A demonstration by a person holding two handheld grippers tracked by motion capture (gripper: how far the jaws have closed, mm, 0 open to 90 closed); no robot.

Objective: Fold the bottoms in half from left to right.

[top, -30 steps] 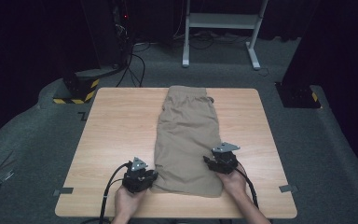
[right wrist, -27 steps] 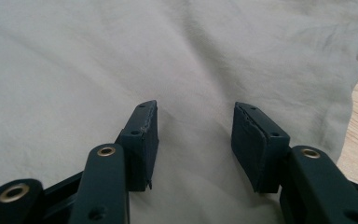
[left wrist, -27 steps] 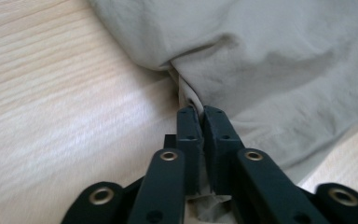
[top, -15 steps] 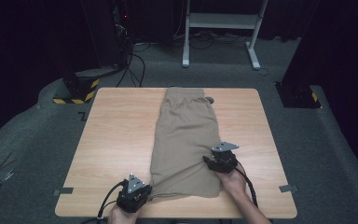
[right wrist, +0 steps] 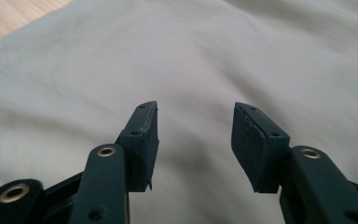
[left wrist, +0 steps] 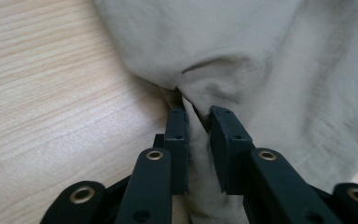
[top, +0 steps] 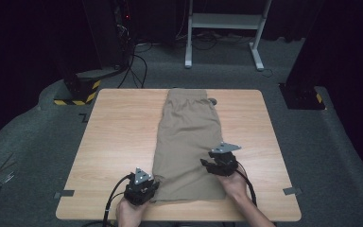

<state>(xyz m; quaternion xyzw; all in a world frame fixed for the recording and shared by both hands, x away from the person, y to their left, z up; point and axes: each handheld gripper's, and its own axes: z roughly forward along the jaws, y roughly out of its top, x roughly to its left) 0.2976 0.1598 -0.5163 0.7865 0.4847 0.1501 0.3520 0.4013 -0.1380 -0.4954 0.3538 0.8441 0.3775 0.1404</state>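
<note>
On the wooden surface [top: 118, 142] we see tan shorts [top: 189, 142] laid flat. They are folded into one long strip. The strip runs away from us, from the near edge up to the far edge, with the waistband at the far end.

Our two hands sit at the near end of the shorts. The left hand-held gripper [top: 142, 187] is at the near left corner of the cloth. Its jaws are almost closed, and a bunched bit of the hem is pinched between them [left wrist: 196, 126]. The cloth puckers up just past the tips.

The right hand-held gripper [top: 220, 163] is over the right side of the shorts, a little farther up than the left one. Its jaws stand wide apart [right wrist: 196, 140] with nothing between them. It hovers just above the cloth or may rest on it; we cannot tell which.

We think the next move is a fold. The long way of the shorts points straight ahead of both hands, so the near end would go forward. The left hand already has its corner. The right hand must first take the near right edge.
</note>
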